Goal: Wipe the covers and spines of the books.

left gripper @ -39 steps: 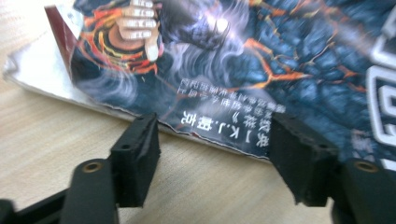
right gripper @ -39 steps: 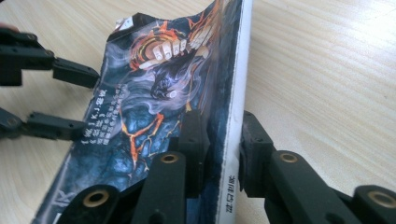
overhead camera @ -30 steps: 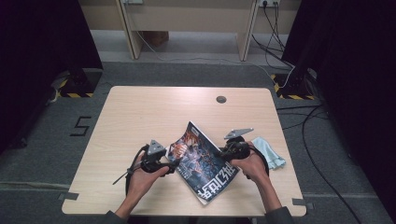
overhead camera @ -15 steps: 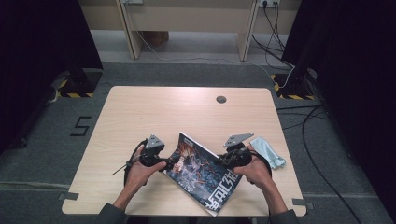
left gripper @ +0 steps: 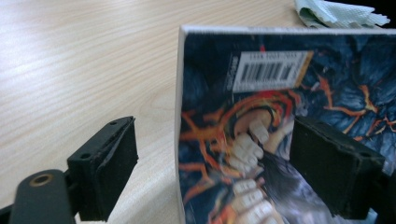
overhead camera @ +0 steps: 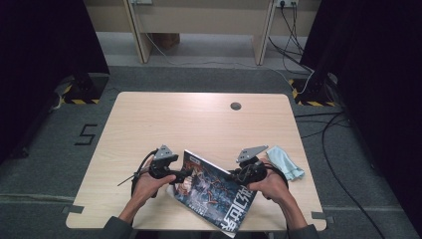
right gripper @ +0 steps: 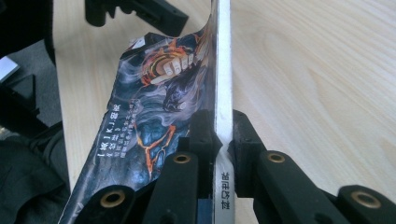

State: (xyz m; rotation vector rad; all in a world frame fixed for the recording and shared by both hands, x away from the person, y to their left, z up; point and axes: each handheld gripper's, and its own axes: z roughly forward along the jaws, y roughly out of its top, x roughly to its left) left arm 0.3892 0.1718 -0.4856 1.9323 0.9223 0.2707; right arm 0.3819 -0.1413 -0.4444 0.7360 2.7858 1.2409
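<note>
Over the table [overhead camera: 149,119], right claw [right gripper: 223,133] clamps the magazine's [overhead camera: 214,191] spine; left claw [left gripper: 212,172] gapes, just opened, astride its edge.

Dark illustrated magazine [overhead camera: 215,191], barcode on cover, tilted up off near table edge, spine pinched

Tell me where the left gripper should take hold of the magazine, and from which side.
Grip the magazine at its free edge, the side opposite the spine that the right gripper pinches. Come in from the person's left with the left gripper, jaws straddling that thin edge, which already stands between them.
</note>
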